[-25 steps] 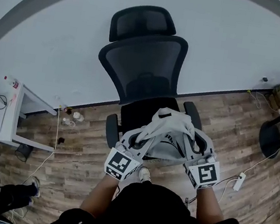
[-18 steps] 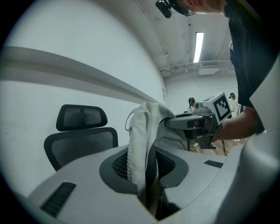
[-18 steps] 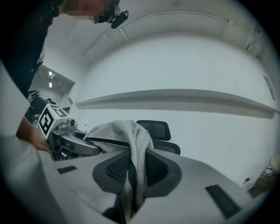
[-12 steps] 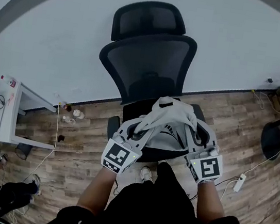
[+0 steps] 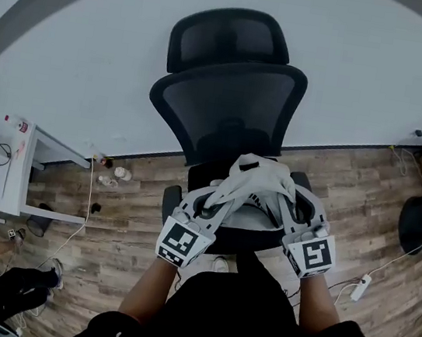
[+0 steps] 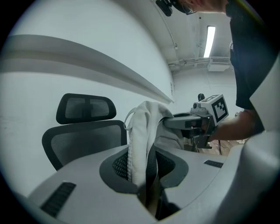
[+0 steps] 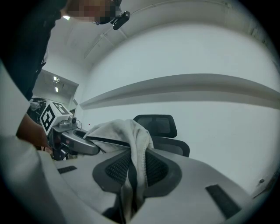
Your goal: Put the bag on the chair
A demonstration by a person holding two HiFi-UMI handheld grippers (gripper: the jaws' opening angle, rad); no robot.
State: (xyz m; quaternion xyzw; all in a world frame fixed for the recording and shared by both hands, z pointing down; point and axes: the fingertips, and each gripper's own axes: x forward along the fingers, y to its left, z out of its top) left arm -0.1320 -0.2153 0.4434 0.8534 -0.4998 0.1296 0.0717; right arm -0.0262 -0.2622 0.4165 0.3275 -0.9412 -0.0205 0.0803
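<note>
A black mesh office chair [image 5: 228, 104] with a headrest stands against the white wall. A white cloth bag [image 5: 258, 180] hangs bunched between both grippers, just above the chair's black seat [image 5: 241, 239]. My left gripper [image 5: 207, 204] is shut on the bag's left edge, my right gripper [image 5: 297, 208] on its right edge. In the left gripper view the white fabric [image 6: 142, 144] is pinched between the jaws [image 6: 144, 173], with the chair [image 6: 83, 131] behind. In the right gripper view the fabric [image 7: 133, 146] drapes over the shut jaws [image 7: 130, 173], in front of the chair [image 7: 162, 127].
A white desk [image 5: 5, 180] stands at the left, with small bottles [image 5: 111, 176] on the floor by the wall. A power strip [image 5: 361, 287] and its cable lie at the right, near another chair's base [image 5: 421, 223]. A seated person's legs [image 5: 8, 290] show at lower left.
Both grippers and the bag have moved forward towards the chair; the bag now hangs closer over the seat and backrest. Both grips hold unchanged.
</note>
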